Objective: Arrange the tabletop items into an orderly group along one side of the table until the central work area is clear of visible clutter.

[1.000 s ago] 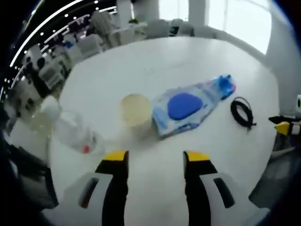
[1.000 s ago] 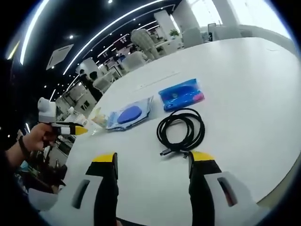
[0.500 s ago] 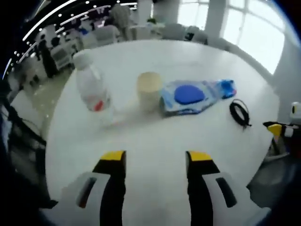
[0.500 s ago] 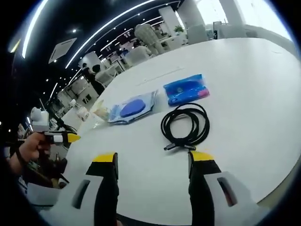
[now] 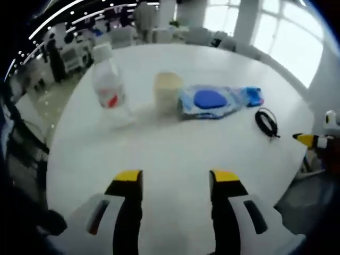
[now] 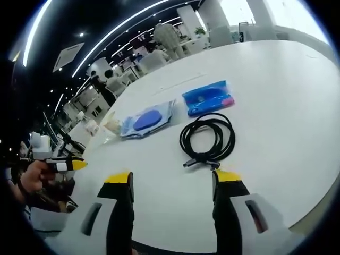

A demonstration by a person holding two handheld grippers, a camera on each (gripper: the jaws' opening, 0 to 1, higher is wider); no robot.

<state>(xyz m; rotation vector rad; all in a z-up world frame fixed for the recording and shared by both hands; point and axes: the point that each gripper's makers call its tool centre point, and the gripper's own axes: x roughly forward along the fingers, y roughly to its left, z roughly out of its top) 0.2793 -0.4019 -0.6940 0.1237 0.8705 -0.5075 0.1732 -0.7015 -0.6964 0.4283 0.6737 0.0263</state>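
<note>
White round table; clear plastic bottle with white cap, red label patch; pale cream cup; translucent light-blue pouch with solid blue oval at centre; bright blue packet with pink-red edge; black coiled cable; left gripper and right gripper both white-bodied, black jaws tipped yellow
</note>
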